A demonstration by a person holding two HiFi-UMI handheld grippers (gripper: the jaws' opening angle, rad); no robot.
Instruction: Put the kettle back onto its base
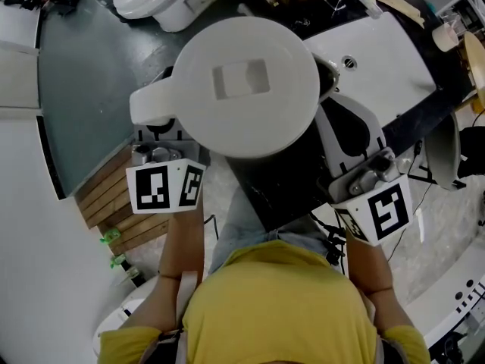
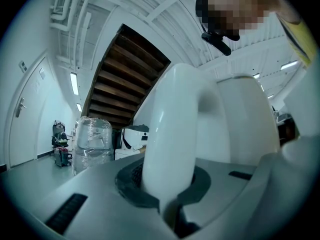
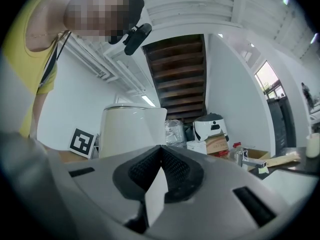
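Dark surface (image 1: 284, 184); kettle handle (image 2: 175, 129) clamped in left hand-held gripper (image 2: 169, 186), right one (image 3: 160, 154) seemingly closed.

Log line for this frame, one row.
white plastic kettle: held | left gripper: shut on handle | right gripper: shut, empty | base: not visible

Kettle (image 1: 250, 86), white, lidded: 1.
Tools: 2, being the left tool (image 2: 169, 186) and the right tool (image 3: 160, 171).
Marker cubes: 2, being the left cube (image 1: 165, 186) and the right cube (image 1: 379, 214).
White basin (image 1: 390, 59) with a drain hole: 1.
Faucet (image 3: 251, 160): 1.
Plastic-wrapped water bottle (image 2: 92, 144): 1.
Cardboard box (image 3: 218, 144): 1.
Wooden slatted platform (image 1: 114, 203): 1.
Staircase (image 2: 130, 79), seen from beneath: 1.
Door (image 2: 25, 119): 1.
Person in a yellow shirt (image 1: 280, 302): 1.
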